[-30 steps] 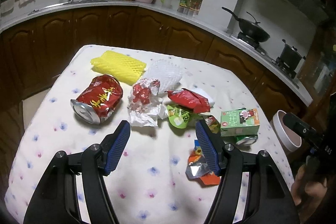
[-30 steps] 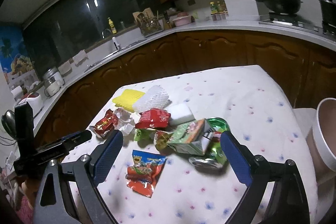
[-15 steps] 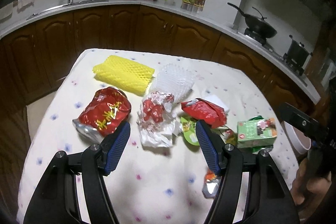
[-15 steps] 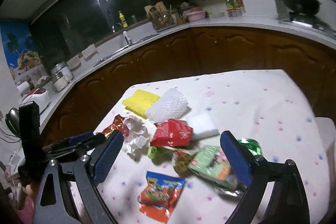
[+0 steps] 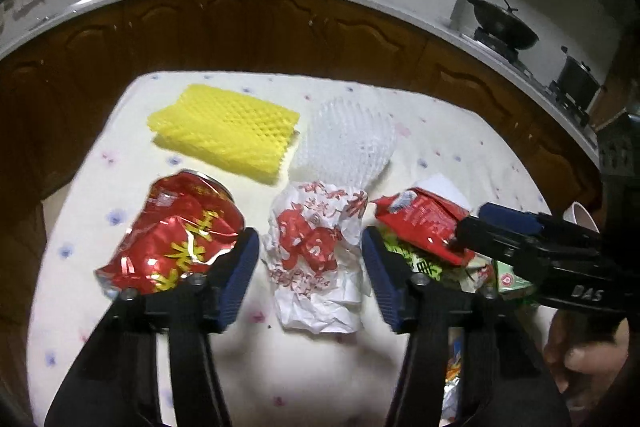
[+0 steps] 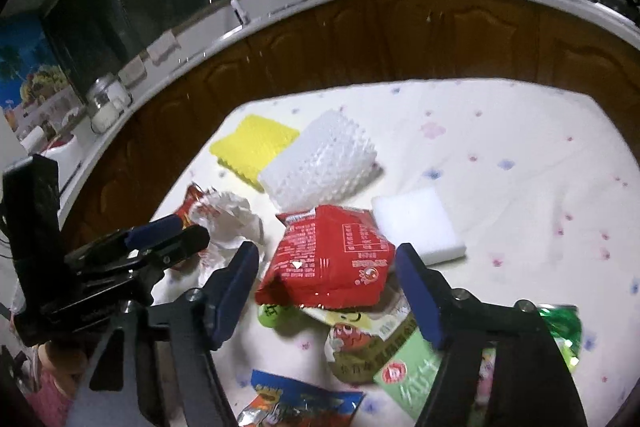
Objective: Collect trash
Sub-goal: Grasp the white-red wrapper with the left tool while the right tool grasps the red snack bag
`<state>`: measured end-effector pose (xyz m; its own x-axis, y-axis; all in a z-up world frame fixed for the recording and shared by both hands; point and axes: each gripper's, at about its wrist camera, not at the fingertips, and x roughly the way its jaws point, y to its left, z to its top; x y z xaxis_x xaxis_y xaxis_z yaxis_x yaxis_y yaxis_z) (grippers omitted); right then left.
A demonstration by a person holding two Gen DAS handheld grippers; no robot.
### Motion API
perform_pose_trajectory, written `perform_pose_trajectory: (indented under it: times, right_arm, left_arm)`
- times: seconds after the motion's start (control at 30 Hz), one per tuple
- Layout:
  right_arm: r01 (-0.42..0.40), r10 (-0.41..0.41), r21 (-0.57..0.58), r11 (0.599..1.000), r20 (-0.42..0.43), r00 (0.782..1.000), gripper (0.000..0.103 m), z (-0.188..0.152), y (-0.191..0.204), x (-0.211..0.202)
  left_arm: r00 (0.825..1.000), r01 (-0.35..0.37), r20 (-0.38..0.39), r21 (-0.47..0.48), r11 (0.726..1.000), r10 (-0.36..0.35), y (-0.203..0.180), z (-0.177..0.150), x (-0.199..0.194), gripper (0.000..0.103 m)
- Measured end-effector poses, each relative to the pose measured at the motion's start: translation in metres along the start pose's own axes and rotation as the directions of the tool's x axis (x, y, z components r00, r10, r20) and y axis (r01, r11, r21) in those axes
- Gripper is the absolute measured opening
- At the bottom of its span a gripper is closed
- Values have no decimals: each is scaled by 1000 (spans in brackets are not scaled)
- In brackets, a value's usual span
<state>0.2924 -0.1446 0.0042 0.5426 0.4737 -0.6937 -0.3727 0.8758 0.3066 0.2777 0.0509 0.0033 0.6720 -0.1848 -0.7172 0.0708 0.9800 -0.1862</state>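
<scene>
Trash lies on a flowered white tablecloth [image 5: 132, 307]. My left gripper [image 5: 309, 243] straddles a crumpled white-and-red paper wrapper [image 5: 316, 251]; its jaws are closing, and the pads stand at the wrapper's edges without squeezing it. A crushed red can [image 5: 176, 239] lies just left of it. My right gripper [image 6: 326, 253] straddles a red snack bag [image 6: 332, 259], its jaws closing too and not pressing on it. Behind lie a yellow foam net [image 5: 224, 131] and a white foam net [image 5: 344, 143]. The right gripper [image 5: 520, 239] also shows at the right of the left wrist view.
A white sponge block [image 6: 420, 223] lies right of the red bag. A green carton [image 6: 412, 375], a blue-orange packet [image 6: 296, 403] and a green crushed can [image 6: 560, 327] lie nearer. Dark wooden cabinets [image 5: 280, 27] ring the table. A white bucket rim [image 5: 580, 217] shows at the right.
Both grippers have come forward and down over the trash, and both pairs of jaws have narrowed. The left now frames the paper wrapper, the right the red snack bag.
</scene>
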Motion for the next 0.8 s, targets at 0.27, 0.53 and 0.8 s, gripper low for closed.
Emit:
perform_pose_trajectory:
  times: [0.27,0.53,0.8]
  right_arm:
    - [-28,30,41,999,-30,999,8,-2,-8,13]
    - [-25,23,35,999,40,999,1,-2,-11,-12]
    - [-38,31,49,998,140,990,1,0,-13,-59]
  left_arm:
    - [999,50,13,23,998,-51,-5,-4,-5,20]
    - [994,83,71,17,996,-84,-6,0,-35,15]
    - [981,133,137,30,991,-136,-20,8,-74,15]
